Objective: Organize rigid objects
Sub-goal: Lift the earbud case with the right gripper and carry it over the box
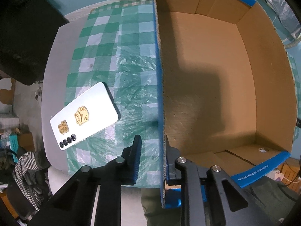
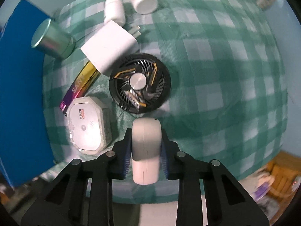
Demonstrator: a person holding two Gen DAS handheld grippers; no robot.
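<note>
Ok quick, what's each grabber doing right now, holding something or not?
Left gripper: straddles the cardboard box wall; cannot tell whether it grips.
Right gripper: closed on a white rounded case.

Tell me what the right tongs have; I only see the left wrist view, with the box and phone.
Observer: The right tongs are shut on a white rounded case.
Operator: What is just ahead of them?
Observer: A round black fan lies on the checked cloth.
Operator: Anything close to the box on that side?
Observer: A teal tin is beside the blue box wall.
</note>
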